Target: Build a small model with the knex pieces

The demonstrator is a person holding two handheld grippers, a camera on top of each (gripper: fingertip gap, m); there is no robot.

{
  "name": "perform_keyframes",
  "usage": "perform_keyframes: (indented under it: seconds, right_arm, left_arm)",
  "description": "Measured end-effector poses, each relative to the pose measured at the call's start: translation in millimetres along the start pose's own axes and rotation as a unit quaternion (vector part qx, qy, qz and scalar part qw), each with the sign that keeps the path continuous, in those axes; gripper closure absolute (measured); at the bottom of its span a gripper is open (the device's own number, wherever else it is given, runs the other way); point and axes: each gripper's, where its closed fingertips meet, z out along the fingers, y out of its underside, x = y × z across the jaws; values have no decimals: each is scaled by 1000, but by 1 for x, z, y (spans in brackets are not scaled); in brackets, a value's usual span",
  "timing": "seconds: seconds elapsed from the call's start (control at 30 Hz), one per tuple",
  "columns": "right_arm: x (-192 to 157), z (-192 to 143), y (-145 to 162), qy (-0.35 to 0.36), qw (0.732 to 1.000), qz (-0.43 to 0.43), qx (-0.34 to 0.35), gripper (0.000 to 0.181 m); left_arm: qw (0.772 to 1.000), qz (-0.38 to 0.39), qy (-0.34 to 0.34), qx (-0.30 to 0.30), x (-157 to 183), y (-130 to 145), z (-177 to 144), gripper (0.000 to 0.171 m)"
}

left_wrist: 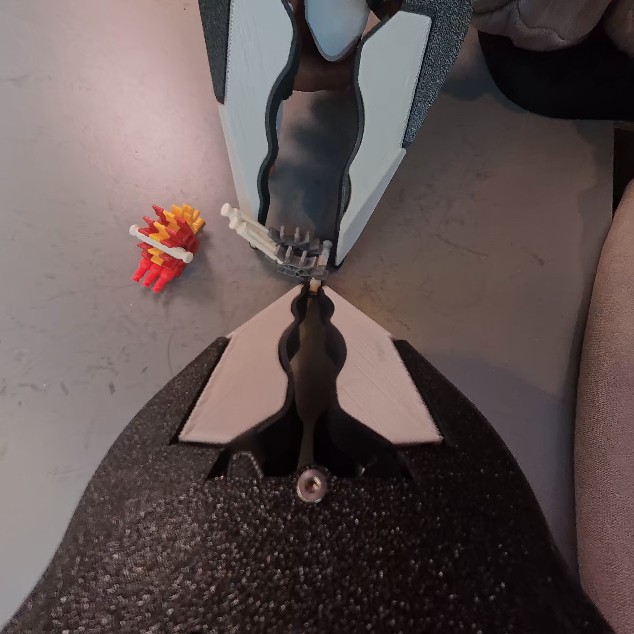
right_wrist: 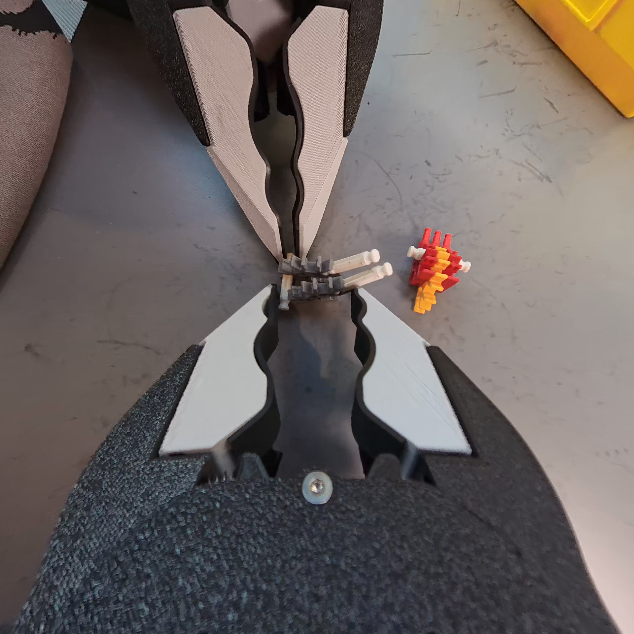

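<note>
Nearest in the left wrist view, the left claw (left_wrist: 313, 289) is pressed together at its very tips on the end of a thin white peg (left_wrist: 325, 255). The peg runs along one end of a small grey toothed block (left_wrist: 296, 245). So fine a pinch suits so slim a part; a broader hold would likely catch the grey teeth as well.

Just past those tips, the right claw (right_wrist: 313, 295) comes in from the opposite side, nose to nose with the left one. It is spread, with one finger on each flank of the grey block. I cannot tell whether its pads touch the block. The straddle looks meant to keep the block from turning on the table (left_wrist: 85, 343).

Two white rods (left_wrist: 240, 223) stick out sideways from the block, clear of both claws. Further that way, well apart from either claw, a red and yellow block bundle (left_wrist: 168, 245) with a white rod across it lies untouched.

The left view shows the pinch on the peg closely, which the right view only partly shows. The right view shows its own wide gap, the block's two toothed rows, and a yellow bin (right_wrist: 590, 48) far off to its right. Brownish cloth (left_wrist: 603, 377) edges the table.
</note>
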Motion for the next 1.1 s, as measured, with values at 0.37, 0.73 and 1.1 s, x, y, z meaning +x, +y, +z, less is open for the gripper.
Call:
perform_keyframes:
  seconds: [0.37,0.73,1.1]
  right_arm:
    - [0,-3,2,46,999,-12,1,143]
    - [-4,-3,4,59,998,-7,-2,176]
    - [-5,-8,4,64,998,-18,5,168]
  left_arm:
    - [999,-15,-35,6,-1,-2,2,167]
    - [996,-38,-77,12,-1,-3,3,166]
    - [996,-49,-79,18,-2,-3,3,166]
